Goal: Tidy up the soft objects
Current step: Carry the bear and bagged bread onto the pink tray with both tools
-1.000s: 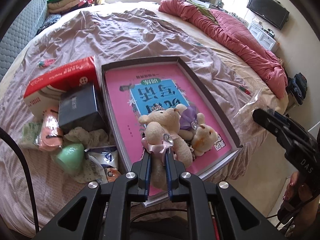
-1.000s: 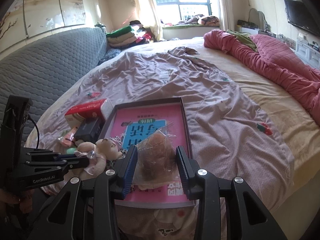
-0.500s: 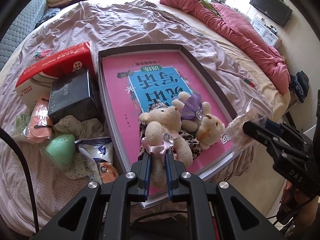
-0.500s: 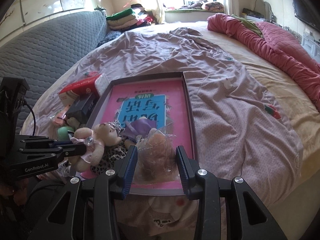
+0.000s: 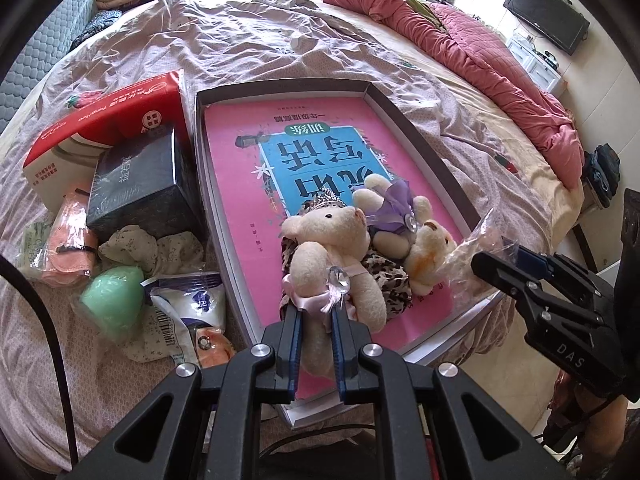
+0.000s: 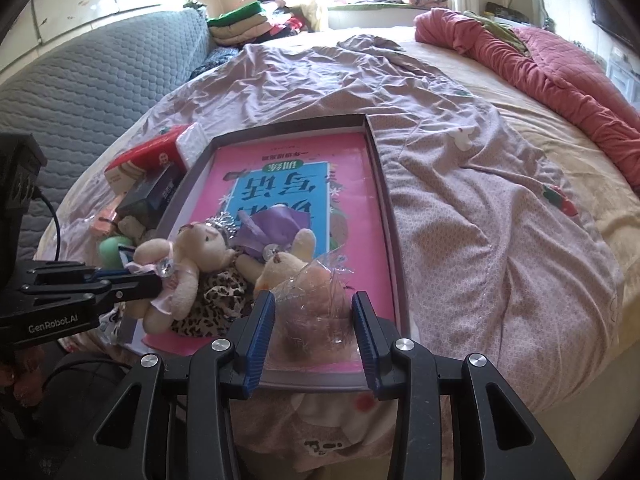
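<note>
Two tools are engaged over one landmark, the shallow tray (image 5: 424,136), which lies on the bed (image 5: 248,44) with a pink book (image 5: 240,168) covering its floor. The tray's long axis is seen to run away from both tools, toward the far side of the bed; its near short end faces them.

The bear in the pink ribbon (image 5: 328,248) is clamped at its lower body by the left tool (image 5: 316,320), whose jaws are nearly closed on it. This bear is held above the tray's near end, left of centre, over a leopard-print cloth (image 5: 384,276). Whether the bear rests on the cloth cannot be told.

The cellophane-wrapped toy (image 6: 316,304) is gripped by the right tool (image 6: 314,320), jaws partly apart on the crinkled wrap. It is held at the tray's near right corner, just beside the bear in the purple dress (image 5: 396,216), which already lies in the tray.

The coming move is judged to be a release straight down; both held items already lie ahead of their tools within the tray's near end. The right tool is nearer the tray's right wall.
</note>
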